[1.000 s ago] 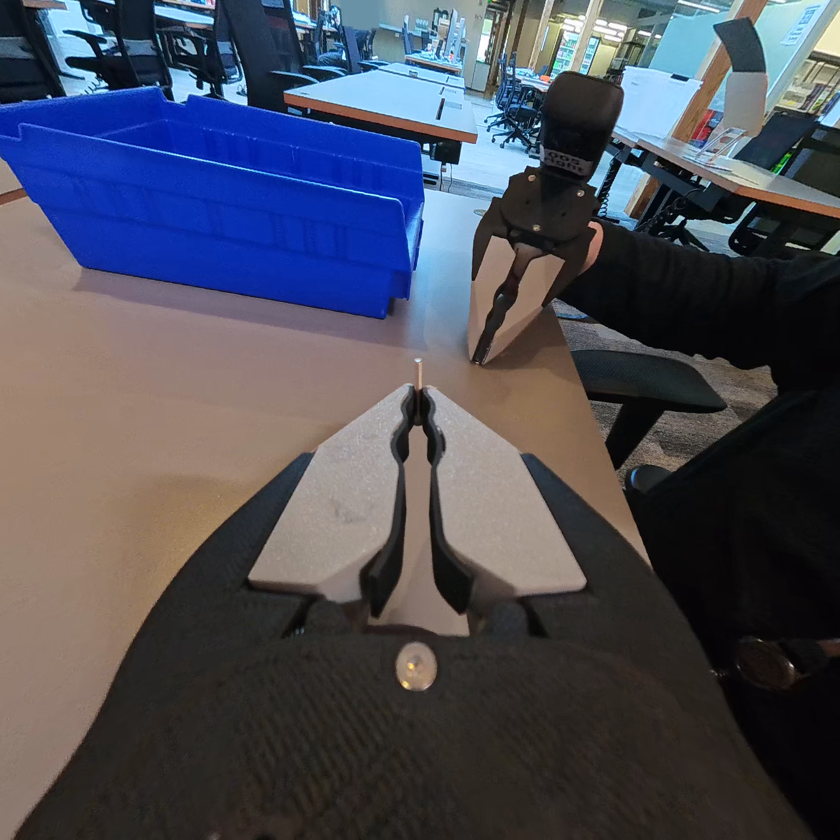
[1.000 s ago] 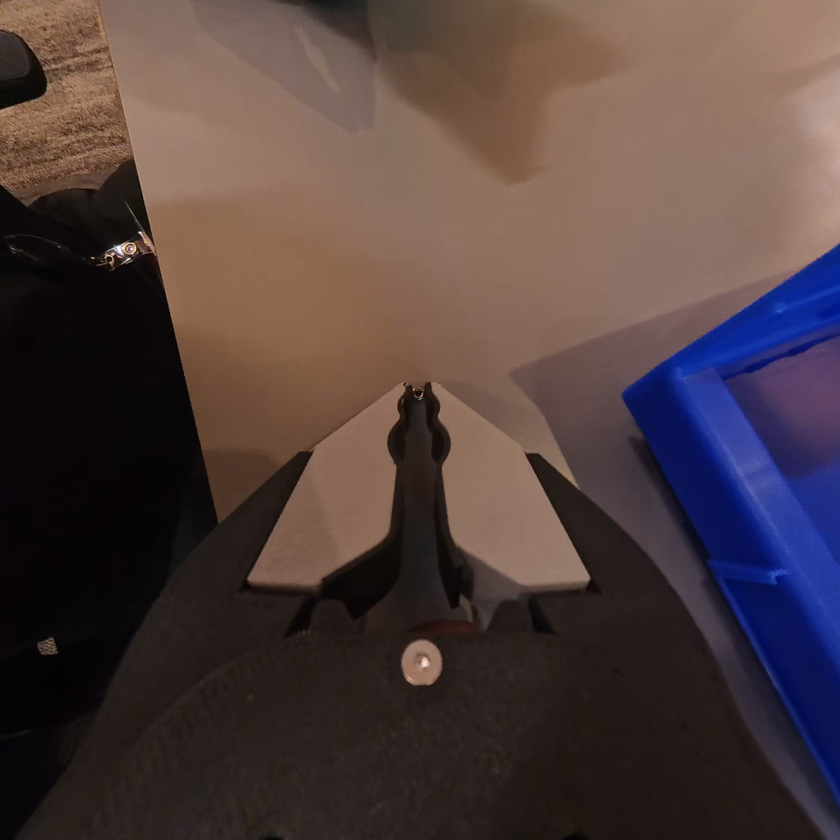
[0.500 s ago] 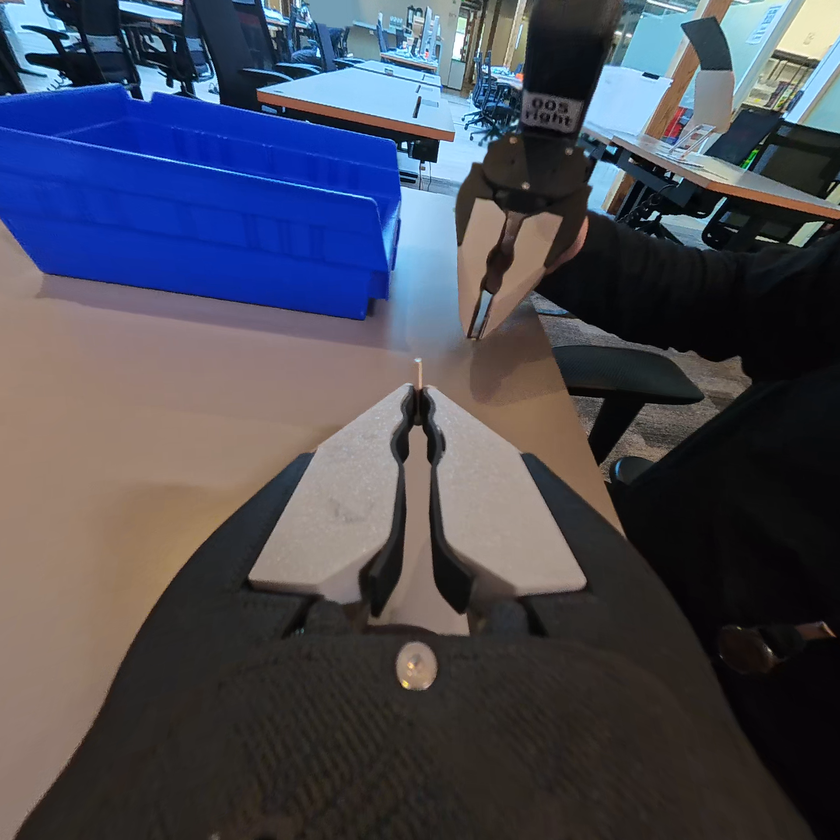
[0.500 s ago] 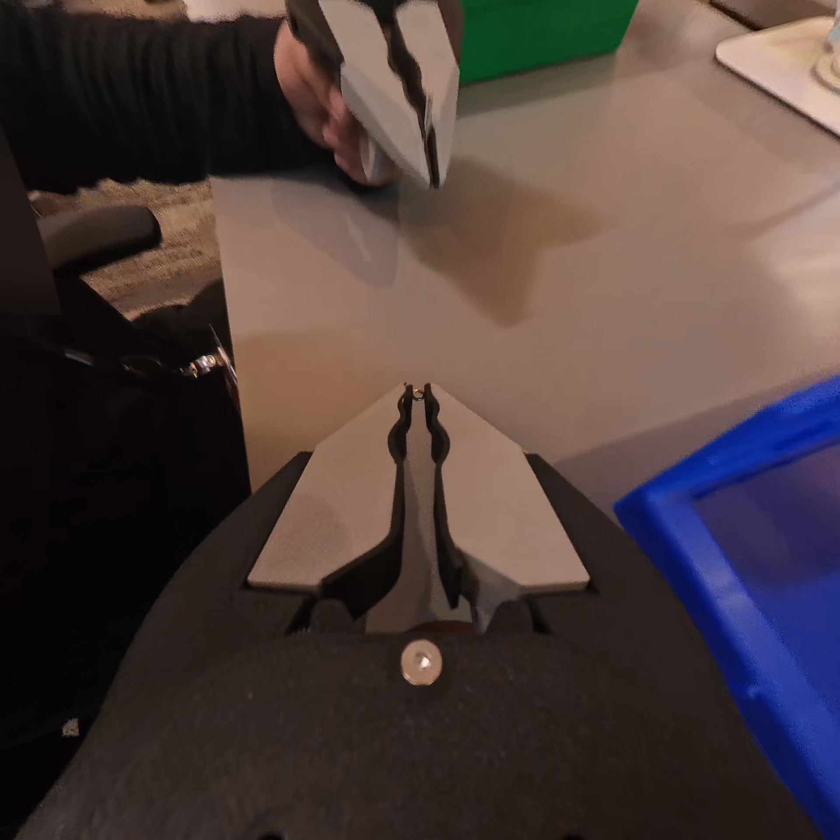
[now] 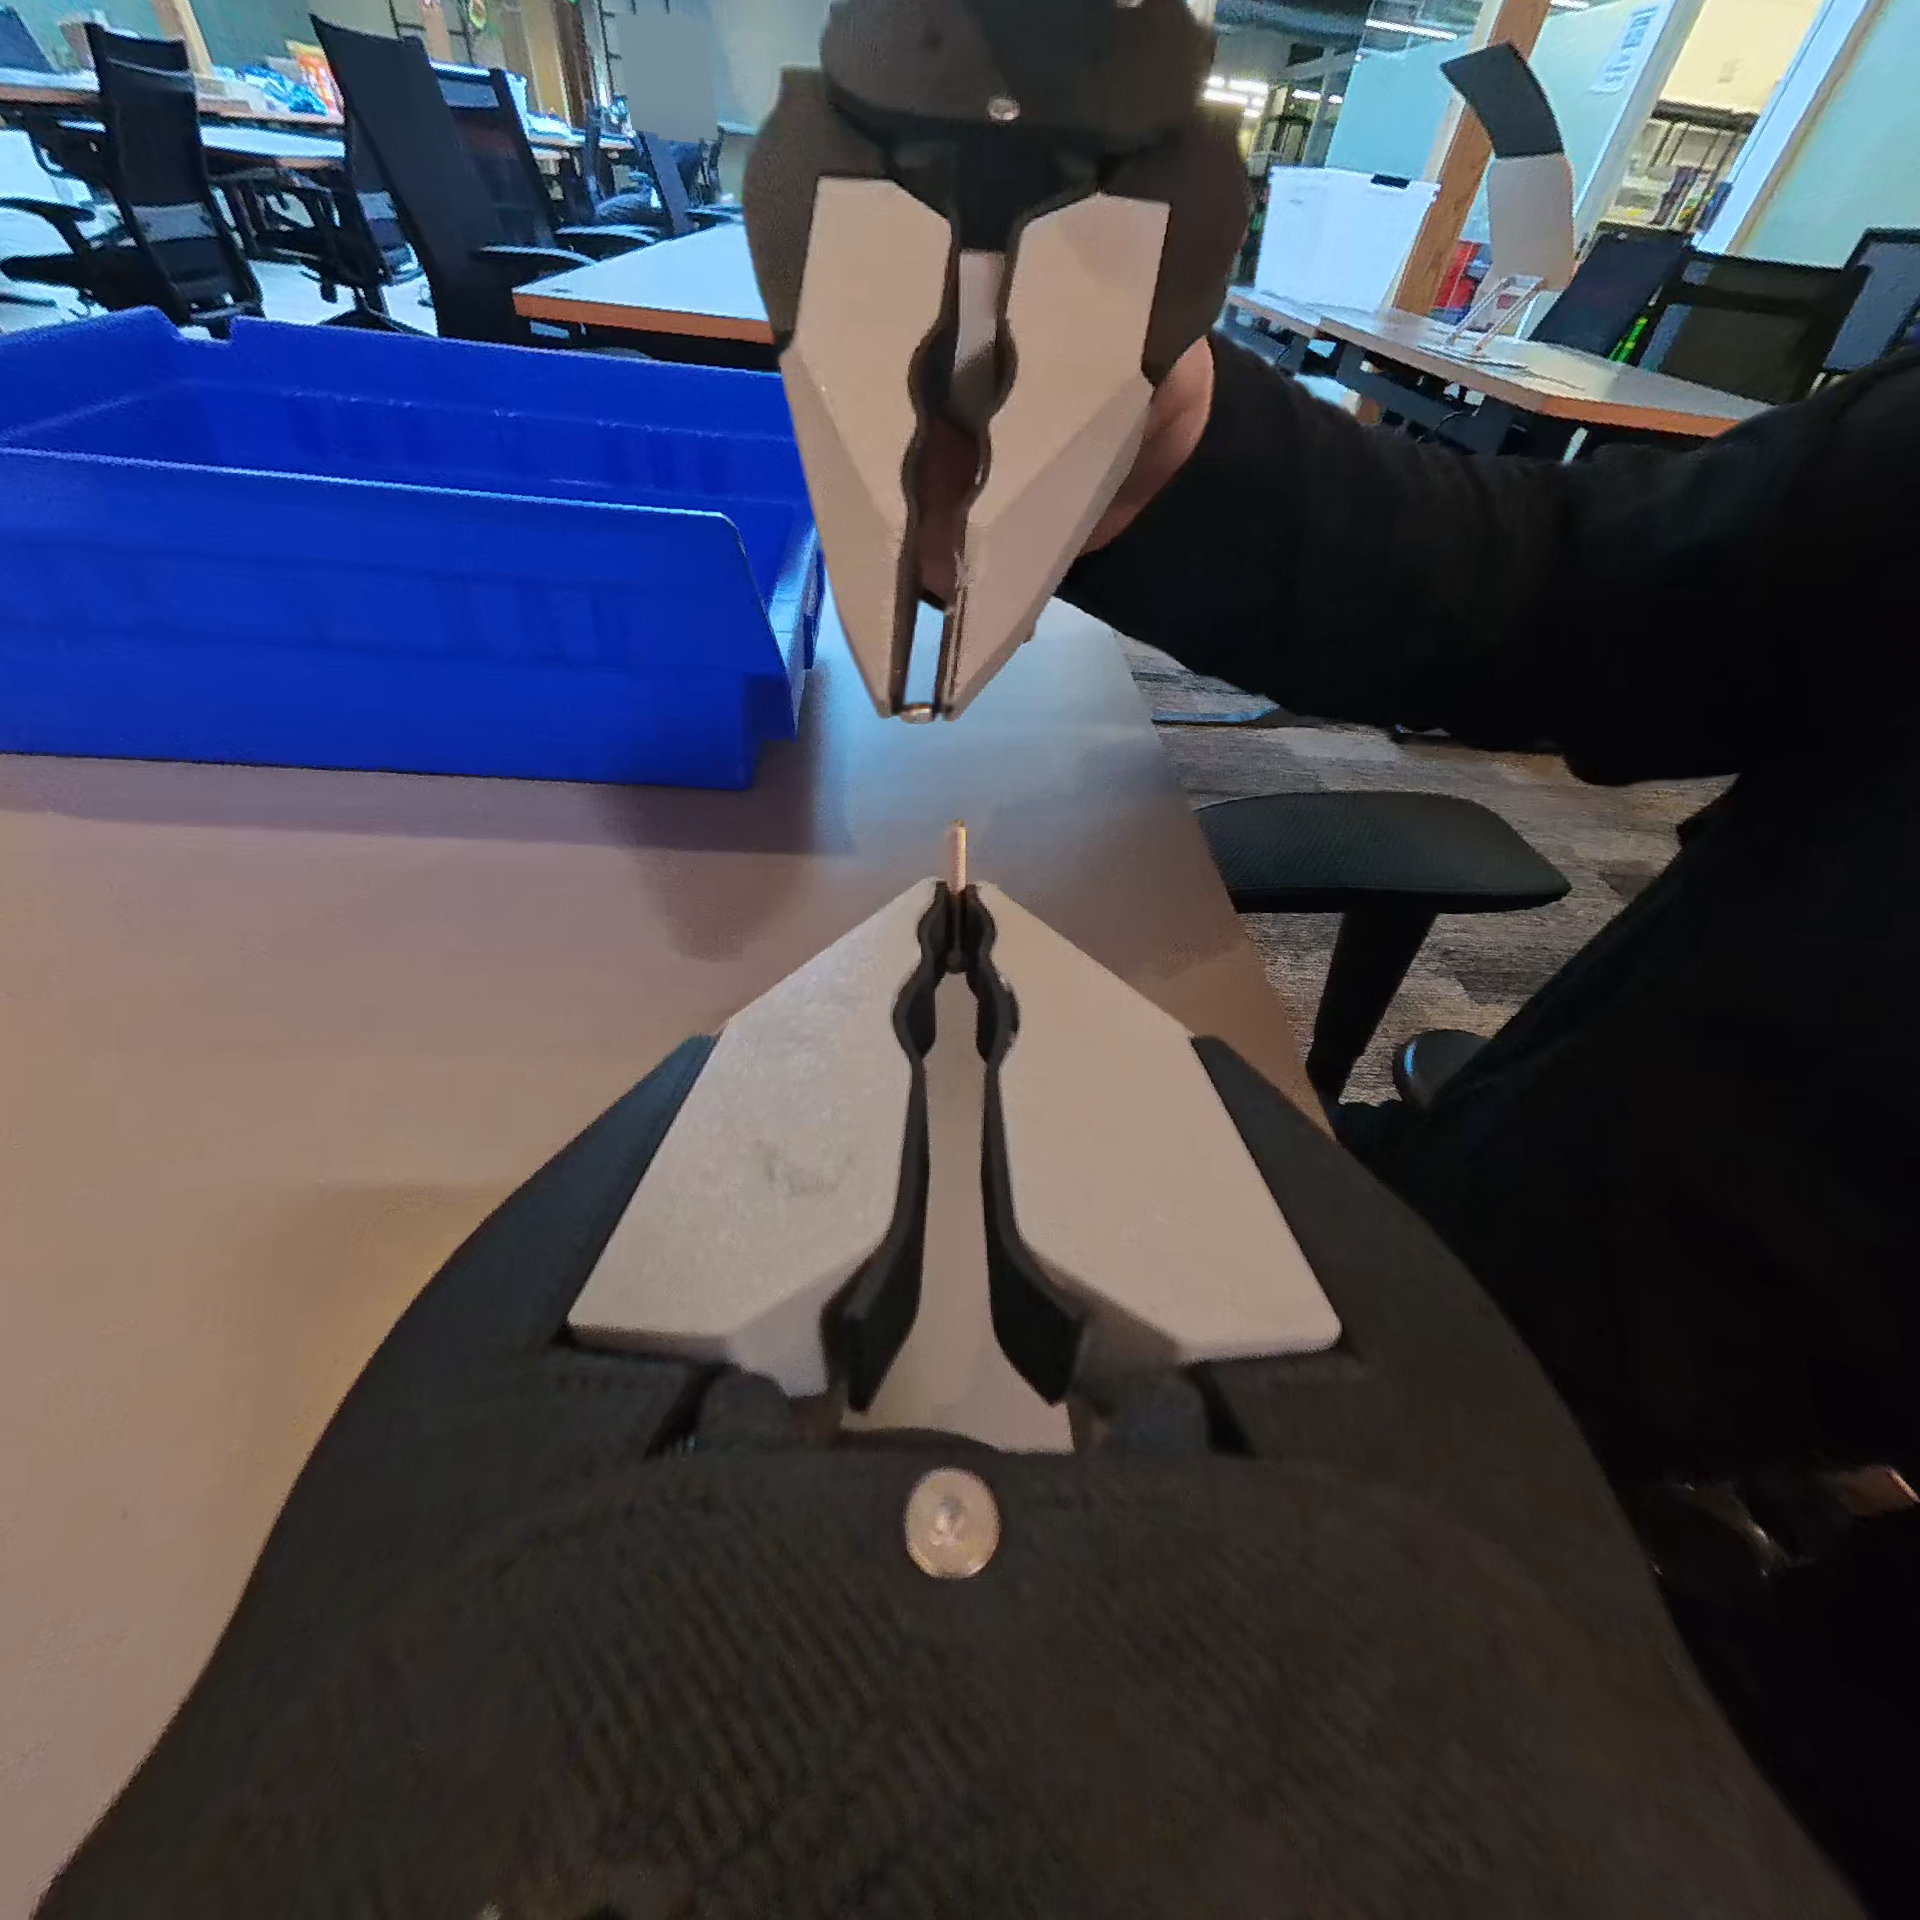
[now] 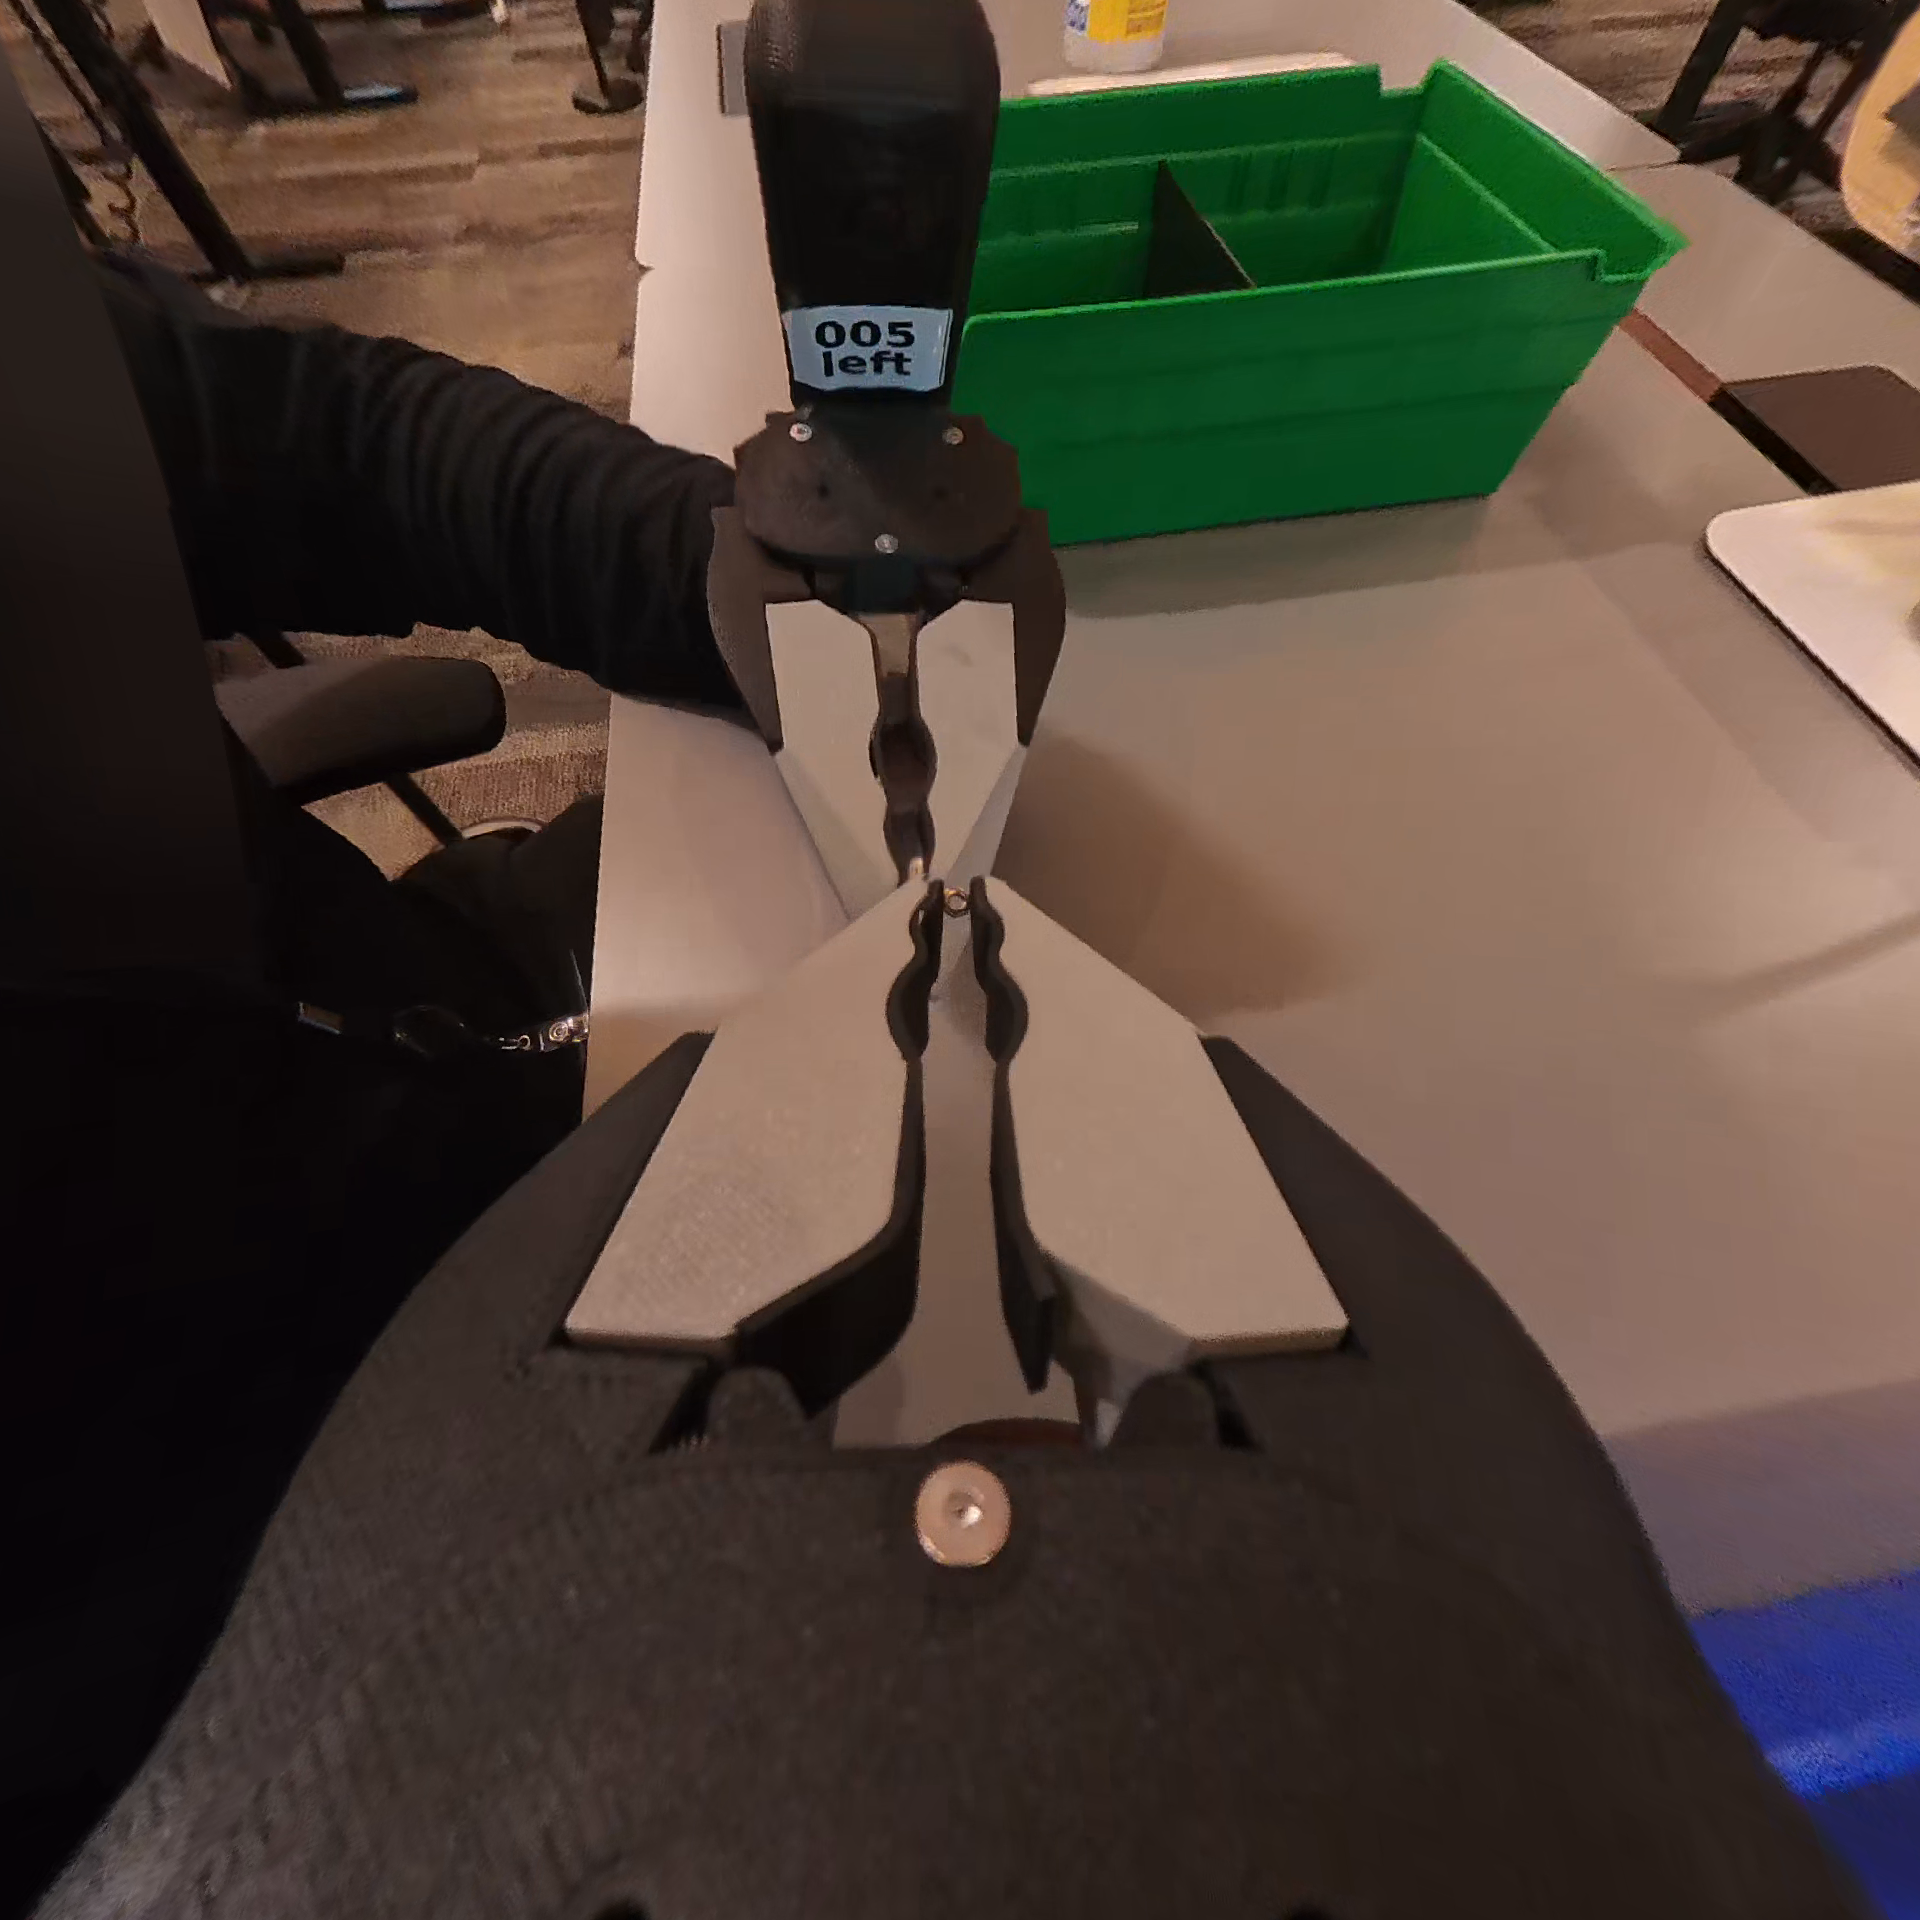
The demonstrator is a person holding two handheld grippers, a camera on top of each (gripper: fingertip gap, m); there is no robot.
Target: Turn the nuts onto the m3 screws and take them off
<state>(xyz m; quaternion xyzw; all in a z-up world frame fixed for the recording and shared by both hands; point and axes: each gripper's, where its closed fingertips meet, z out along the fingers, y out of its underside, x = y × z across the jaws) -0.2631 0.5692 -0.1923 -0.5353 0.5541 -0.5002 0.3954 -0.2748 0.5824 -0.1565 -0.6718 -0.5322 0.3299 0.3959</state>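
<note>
My left gripper [image 5: 956, 902] is shut on a thin silver M3 screw [image 5: 956, 854] whose shaft sticks out past the fingertips. My right gripper [image 6: 956, 902] is shut on a small metal nut [image 6: 957, 902] held between its tips. In the left wrist view the right gripper [image 5: 923, 709] hangs tips-down just above and beyond the screw, the nut [image 5: 918, 713] at its tips, a small gap apart. In the right wrist view the left gripper [image 6: 914, 868] faces mine tip to tip, the screw end [image 6: 914, 865] close to the nut.
A blue bin [image 5: 395, 561] stands on the tan table [image 5: 312, 1039] to the left. A green divided bin [image 6: 1278, 312] and a white tray [image 6: 1829, 603] show in the right wrist view. A person's black sleeve [image 5: 1455, 582] and an office chair [image 5: 1371, 852] are at the table's right edge. Only a small space, under 4 cm, lies between the two pairs of fingers.
My right gripper has lifted off the table and swung up to face the left gripper tip to tip. The nut now sits close to the screw's end. The left gripper stayed shut on the screw.
</note>
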